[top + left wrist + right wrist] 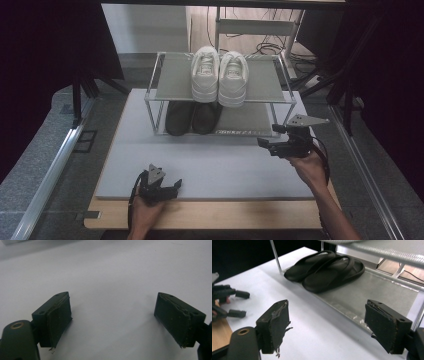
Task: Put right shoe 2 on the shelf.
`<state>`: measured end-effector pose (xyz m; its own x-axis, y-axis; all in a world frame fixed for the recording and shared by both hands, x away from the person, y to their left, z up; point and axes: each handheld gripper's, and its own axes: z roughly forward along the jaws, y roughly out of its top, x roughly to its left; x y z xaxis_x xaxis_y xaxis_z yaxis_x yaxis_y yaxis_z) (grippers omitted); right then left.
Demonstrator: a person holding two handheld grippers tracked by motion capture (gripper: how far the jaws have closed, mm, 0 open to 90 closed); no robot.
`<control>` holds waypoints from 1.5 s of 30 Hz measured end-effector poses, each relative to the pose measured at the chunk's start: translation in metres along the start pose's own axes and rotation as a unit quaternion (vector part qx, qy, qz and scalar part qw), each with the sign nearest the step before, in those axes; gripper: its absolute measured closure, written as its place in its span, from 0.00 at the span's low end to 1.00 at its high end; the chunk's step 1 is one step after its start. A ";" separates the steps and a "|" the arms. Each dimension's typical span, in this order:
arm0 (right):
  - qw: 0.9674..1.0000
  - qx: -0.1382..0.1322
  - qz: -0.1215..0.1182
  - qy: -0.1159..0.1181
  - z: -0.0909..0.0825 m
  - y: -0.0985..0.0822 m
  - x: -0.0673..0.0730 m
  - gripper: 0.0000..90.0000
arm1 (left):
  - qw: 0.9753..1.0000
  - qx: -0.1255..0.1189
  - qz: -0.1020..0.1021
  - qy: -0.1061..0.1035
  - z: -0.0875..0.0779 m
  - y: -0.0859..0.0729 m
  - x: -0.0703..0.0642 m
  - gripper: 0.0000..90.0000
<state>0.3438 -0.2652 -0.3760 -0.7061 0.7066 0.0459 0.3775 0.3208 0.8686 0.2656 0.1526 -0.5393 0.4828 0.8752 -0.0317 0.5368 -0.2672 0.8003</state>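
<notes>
The right hand-held gripper (265, 144) hangs open and empty near the black slippers (324, 268) on the rack's lower shelf (372, 292). The left hand-held gripper (175, 187) rests open and empty on the tabletop (225, 165).

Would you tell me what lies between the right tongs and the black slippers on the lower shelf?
Nothing: in the right gripper view, only bare white mat and the shelf's grey lower deck separate the open right tongs from the black slippers.
</notes>
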 end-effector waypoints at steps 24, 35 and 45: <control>0.999 0.038 -0.013 -0.006 0.001 -0.040 0.008 0.15 | 1.000 0.000 0.000 0.000 0.000 0.000 0.000 0.16; 0.999 0.048 -0.011 -0.003 0.010 -0.060 0.010 0.12 | 1.000 0.001 -0.001 0.000 0.000 0.000 0.000 0.16; 0.999 0.055 -0.002 -0.001 0.019 -0.081 0.009 0.06 | 1.000 0.001 -0.001 0.000 0.000 0.000 0.000 0.16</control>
<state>0.3183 -0.2732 -0.4558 -0.7065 0.7065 0.0414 0.4378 0.3904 0.8098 0.2654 0.1526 -0.5392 0.4824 0.8753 -0.0328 0.5391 -0.2673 0.7987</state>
